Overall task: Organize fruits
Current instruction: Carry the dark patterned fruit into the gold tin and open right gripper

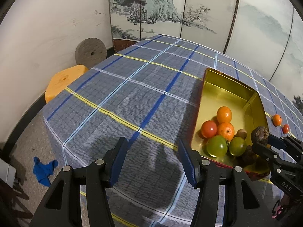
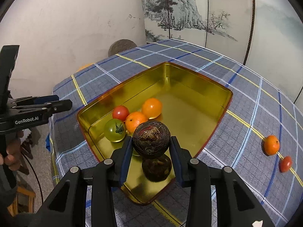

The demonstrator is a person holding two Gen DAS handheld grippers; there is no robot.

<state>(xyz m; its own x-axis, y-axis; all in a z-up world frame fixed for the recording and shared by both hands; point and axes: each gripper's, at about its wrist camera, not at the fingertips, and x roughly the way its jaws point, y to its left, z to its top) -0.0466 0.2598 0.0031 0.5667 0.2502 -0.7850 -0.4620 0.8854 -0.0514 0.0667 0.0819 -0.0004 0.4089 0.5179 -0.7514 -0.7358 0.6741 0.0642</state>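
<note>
Now, dark round fruit (image 2: 151, 139) between right fingers (image 2: 127, 156).

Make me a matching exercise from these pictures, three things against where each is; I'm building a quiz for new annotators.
Things:
1. dark brown fruit
2. green tomato
3. lone orange

Places:
A. on the tablecloth, outside the tin
B. between the right gripper fingers, above the gold tin
C. on the tin's floor, beside a red tomato

Pairs: 1-B, 2-C, 3-A
</note>
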